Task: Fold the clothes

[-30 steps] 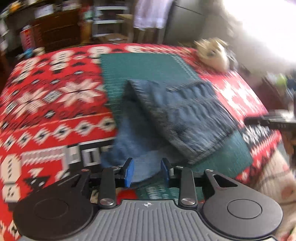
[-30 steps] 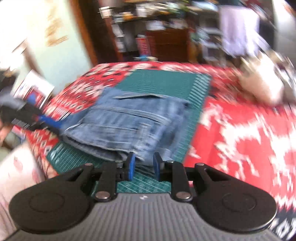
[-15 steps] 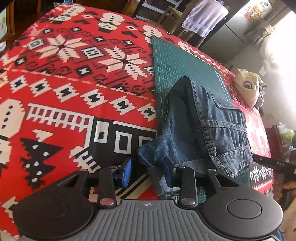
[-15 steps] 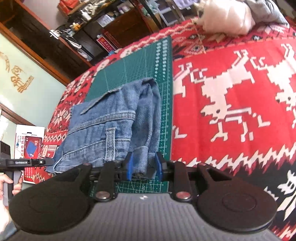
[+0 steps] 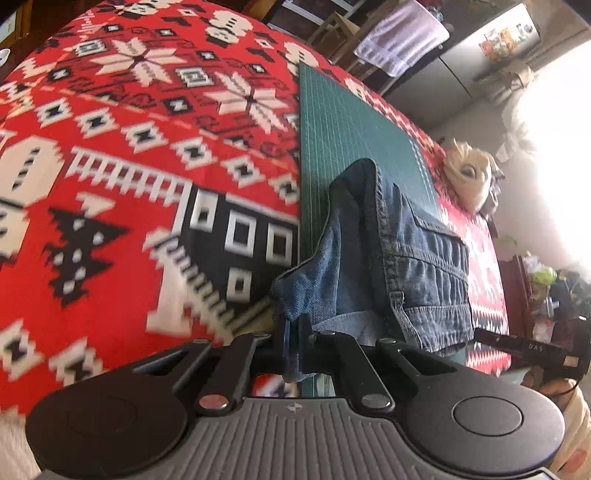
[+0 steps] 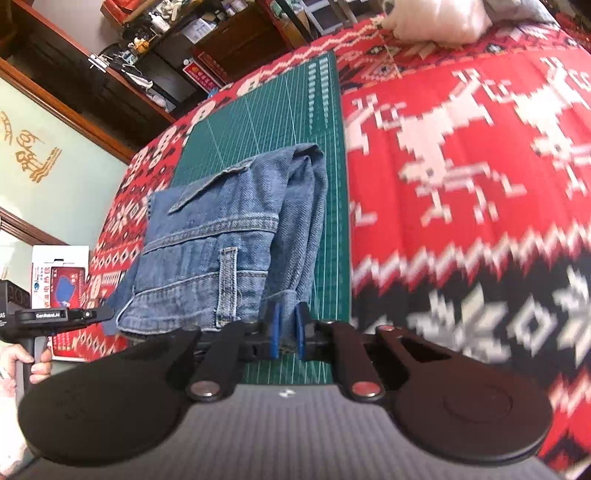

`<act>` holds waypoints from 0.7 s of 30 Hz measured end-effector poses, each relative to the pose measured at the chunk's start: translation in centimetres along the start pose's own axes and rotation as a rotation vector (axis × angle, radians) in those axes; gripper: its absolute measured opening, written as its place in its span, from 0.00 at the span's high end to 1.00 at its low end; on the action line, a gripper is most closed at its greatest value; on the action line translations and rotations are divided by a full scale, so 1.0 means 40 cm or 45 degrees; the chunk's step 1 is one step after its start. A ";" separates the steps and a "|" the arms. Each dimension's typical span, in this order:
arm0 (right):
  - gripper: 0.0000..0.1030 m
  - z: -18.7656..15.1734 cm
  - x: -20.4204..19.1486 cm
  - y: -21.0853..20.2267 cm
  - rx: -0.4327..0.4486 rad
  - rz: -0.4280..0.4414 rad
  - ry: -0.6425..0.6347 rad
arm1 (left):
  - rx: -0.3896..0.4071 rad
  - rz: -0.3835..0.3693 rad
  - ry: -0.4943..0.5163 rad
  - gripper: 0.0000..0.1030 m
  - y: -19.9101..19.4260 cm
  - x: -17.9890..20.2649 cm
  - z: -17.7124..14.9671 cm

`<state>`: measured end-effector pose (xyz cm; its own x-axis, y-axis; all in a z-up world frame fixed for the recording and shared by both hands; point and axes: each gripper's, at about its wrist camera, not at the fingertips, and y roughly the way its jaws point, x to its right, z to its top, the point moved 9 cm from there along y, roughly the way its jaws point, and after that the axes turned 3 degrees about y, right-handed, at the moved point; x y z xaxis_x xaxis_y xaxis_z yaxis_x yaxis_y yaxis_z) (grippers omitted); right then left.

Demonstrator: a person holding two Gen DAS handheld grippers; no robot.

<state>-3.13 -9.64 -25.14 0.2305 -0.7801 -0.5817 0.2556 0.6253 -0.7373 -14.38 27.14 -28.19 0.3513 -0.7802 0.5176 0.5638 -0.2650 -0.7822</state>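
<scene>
A folded blue denim jacket lies on a green cutting mat over a red patterned blanket. My left gripper is at the jacket's near left corner, jaws closing tight with a fold of denim pinched between them and hanging below. In the right wrist view the same jacket shows its pocket flap and seams on the mat. My right gripper is at the near right corner, its blue pads closing onto the cuff-like edge of the denim.
The red blanket spreads wide on both sides of the mat. A beige stuffed thing and a white bundle lie at the far end. A hand, a printed box and dark shelves are off the left side.
Both grippers rolled, dropped to the jacket's near corners and closed on the denim. A second ago they stood open just short of the cloth.
</scene>
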 end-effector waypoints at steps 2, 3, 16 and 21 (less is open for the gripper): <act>0.97 -0.025 0.007 -0.023 0.000 0.006 0.021 | 0.024 0.028 0.011 0.94 -0.016 -0.005 0.007; 0.99 -0.034 0.011 -0.031 0.003 0.001 0.019 | 0.039 0.044 0.016 0.93 -0.025 -0.007 0.012; 0.72 0.015 -0.075 -0.064 0.099 0.215 0.094 | 0.103 -0.126 0.103 0.71 -0.029 0.151 0.077; 0.69 0.028 -0.068 0.016 0.067 0.189 0.130 | -0.020 -0.139 0.150 0.71 0.101 0.202 0.059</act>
<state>-2.54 -7.10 -23.66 0.1737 -0.6757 -0.7164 0.2755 0.7318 -0.6233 -7.49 21.11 -26.37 0.1979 -0.8070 0.5563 0.5819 -0.3600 -0.7292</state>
